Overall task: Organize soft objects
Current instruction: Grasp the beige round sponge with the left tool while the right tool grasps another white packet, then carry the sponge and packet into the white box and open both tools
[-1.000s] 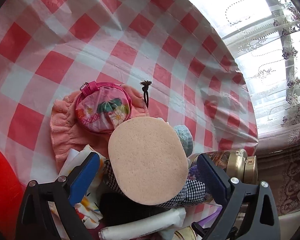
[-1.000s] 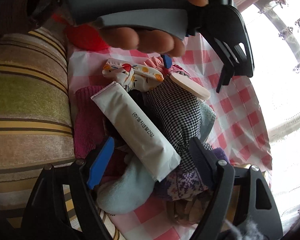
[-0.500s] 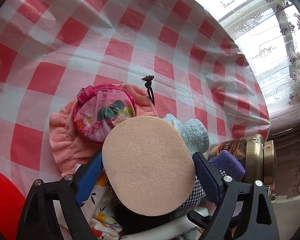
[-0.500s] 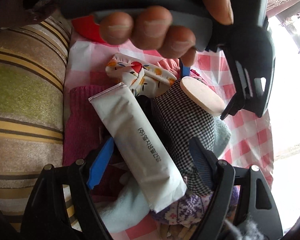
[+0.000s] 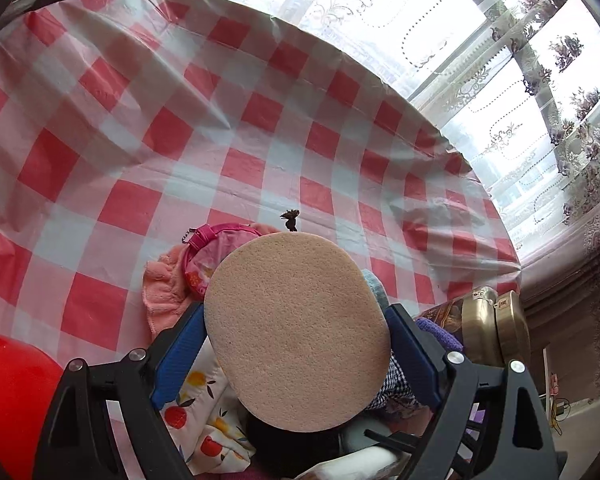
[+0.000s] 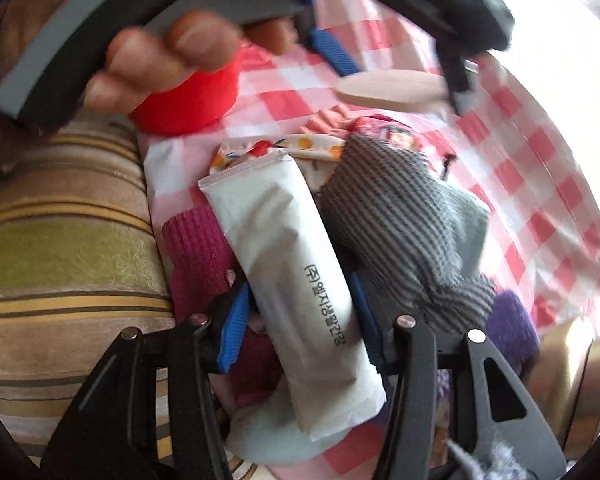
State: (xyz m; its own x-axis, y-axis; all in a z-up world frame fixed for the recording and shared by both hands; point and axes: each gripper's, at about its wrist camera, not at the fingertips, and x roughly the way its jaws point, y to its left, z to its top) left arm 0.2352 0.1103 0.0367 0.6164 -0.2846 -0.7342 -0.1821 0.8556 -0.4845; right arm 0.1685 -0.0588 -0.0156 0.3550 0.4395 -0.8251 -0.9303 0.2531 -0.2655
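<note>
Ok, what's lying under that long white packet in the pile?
Under the white packet show a magenta knit cloth, a pale blue soft piece at its near end, and fruit-print fabric at its far end. Whatever lies directly beneath its middle is covered.

table: red-white checked cloth [image 5: 148, 92] | window: lace curtain [image 5: 500, 60], bright daylight | striped sofa [image 6: 60, 240]

Left tool [image 5: 296, 344] grips sponge [image 5: 296, 332]

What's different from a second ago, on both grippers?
The left gripper took hold of the beige sponge and raised it off the pile. The right gripper jaws are closing around the white packet. The pink pouch and red bowl stayed put.
</note>
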